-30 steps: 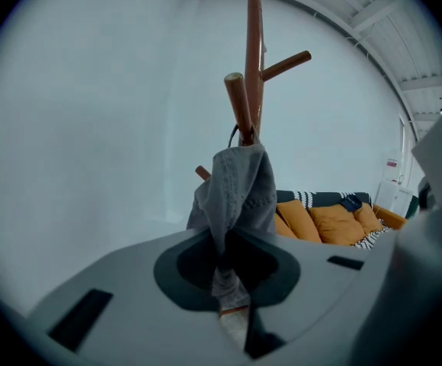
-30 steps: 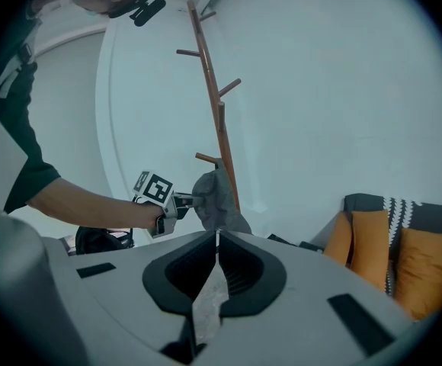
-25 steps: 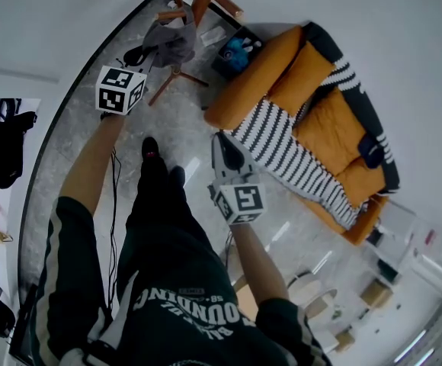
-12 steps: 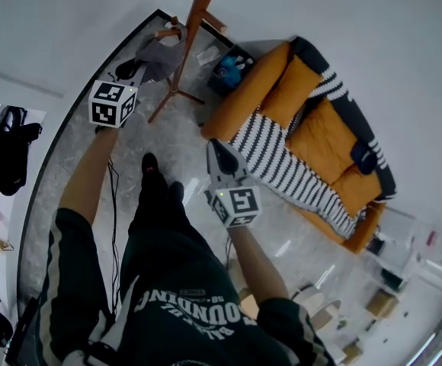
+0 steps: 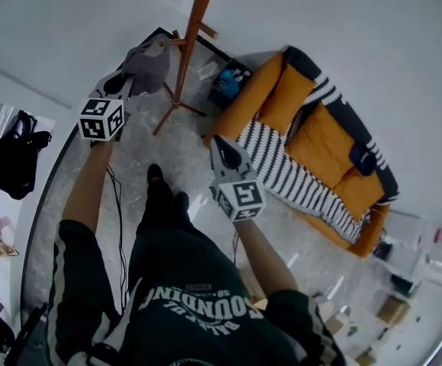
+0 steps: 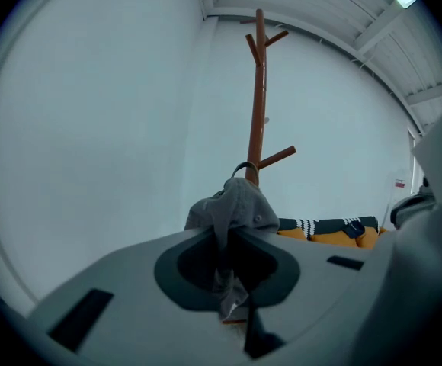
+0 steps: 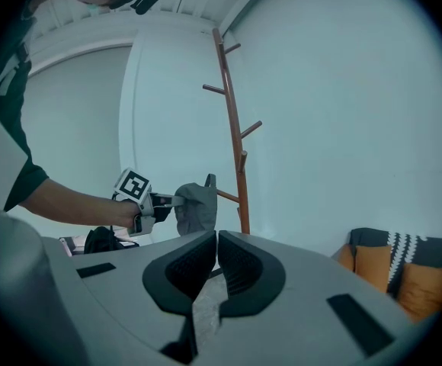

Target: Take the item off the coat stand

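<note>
A tall brown wooden coat stand [image 5: 193, 44] rises by the white wall. A grey cap [image 5: 146, 63] hangs beside its lower peg, and my left gripper [image 5: 126, 82] is shut on the cap's fabric. In the left gripper view the cap [image 6: 232, 204] bunches between the jaws of the left gripper [image 6: 225, 239], with the stand [image 6: 258, 90] just behind. The right gripper view shows the cap [image 7: 196, 208] at the tip of a low peg; I cannot tell whether it still touches. My right gripper [image 5: 222, 142] is shut and empty, held away from the stand [image 7: 232, 128].
An orange sofa [image 5: 320, 128] with a black-and-white striped blanket [image 5: 282, 166] stands to the right of the stand. A dark box with a blue item [image 5: 227, 82] sits by the stand's base. A black bag [image 5: 11, 162] lies at the far left. Cables run over the grey floor.
The left gripper has drawn left and slightly away from the pole with the cap in it. The head view has tilted, showing more of the stand. The right gripper barely moved.
</note>
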{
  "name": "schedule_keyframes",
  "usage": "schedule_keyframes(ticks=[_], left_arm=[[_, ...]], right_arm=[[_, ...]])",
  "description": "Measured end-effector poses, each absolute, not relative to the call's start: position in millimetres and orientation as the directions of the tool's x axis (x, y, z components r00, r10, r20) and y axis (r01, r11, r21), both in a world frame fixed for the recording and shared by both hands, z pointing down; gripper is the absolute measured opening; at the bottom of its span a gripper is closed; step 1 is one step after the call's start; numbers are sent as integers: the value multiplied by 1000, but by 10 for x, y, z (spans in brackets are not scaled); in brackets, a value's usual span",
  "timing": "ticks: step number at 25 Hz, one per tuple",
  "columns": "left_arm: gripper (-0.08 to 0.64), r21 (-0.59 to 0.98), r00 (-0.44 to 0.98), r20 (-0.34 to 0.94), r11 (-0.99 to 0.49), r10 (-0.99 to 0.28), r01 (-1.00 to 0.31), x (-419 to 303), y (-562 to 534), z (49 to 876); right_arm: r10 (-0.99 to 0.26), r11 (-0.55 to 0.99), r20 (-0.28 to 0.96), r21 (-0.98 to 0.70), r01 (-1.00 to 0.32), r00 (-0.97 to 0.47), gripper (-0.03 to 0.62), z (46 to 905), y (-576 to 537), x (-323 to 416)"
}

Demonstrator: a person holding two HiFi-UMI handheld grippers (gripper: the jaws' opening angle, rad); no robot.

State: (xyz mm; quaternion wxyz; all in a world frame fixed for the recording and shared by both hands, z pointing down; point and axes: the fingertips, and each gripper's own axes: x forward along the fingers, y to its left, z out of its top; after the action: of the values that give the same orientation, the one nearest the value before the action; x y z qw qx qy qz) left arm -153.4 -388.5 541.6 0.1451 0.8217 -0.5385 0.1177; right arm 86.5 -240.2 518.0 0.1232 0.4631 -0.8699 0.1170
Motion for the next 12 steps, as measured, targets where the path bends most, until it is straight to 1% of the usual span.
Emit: schedule_keyframes(ticks=[7, 12], left_arm=[[25, 124, 372, 359, -352, -856, -928, -1639, -3377, 5194], [25, 131, 365, 359, -342, -859, -931, -1630, -2971, 5058]], right_arm=[[-793, 539, 291, -77, -839, -536, 0, 5006, -2409, 929], [-787, 562, 260, -75, -824, -560, 1, 4835, -2381, 903]])
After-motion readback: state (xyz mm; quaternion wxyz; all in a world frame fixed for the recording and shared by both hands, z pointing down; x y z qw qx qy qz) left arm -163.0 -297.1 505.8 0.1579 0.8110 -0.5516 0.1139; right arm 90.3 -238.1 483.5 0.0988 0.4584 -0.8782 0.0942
